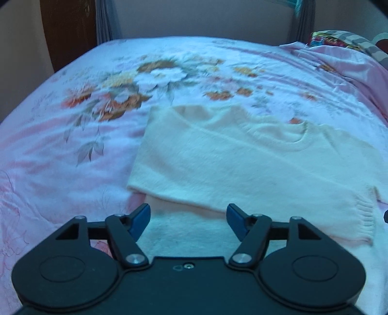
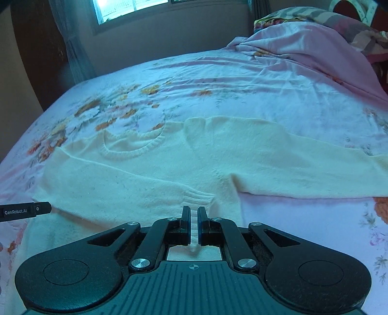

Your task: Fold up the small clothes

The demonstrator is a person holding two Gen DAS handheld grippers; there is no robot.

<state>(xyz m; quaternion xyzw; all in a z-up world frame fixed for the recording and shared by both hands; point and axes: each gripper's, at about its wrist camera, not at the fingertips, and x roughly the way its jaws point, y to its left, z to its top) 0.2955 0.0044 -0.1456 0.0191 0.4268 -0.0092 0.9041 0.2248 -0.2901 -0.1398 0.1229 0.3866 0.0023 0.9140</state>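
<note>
A cream knit sweater [image 1: 242, 155] lies flat on the floral bedsheet [image 1: 72, 135], its left sleeve folded across the body with the ribbed cuff [image 1: 363, 213] at the right. My left gripper [image 1: 188, 219] is open and empty just above the sweater's lower part. In the right wrist view the sweater [image 2: 169, 167] shows its round neckline [image 2: 135, 147] and a right sleeve [image 2: 303, 169] stretched out to the right. My right gripper [image 2: 193, 218] is shut on a pinch of the sweater's fabric near the folded cuff [image 2: 198, 196].
A pink blanket and patterned pillows [image 2: 327, 38] are heaped at the bed's far right. A window [image 2: 131, 9] and curtain are behind the bed. The left gripper's tip [image 2: 24, 210] shows at the left edge of the right wrist view.
</note>
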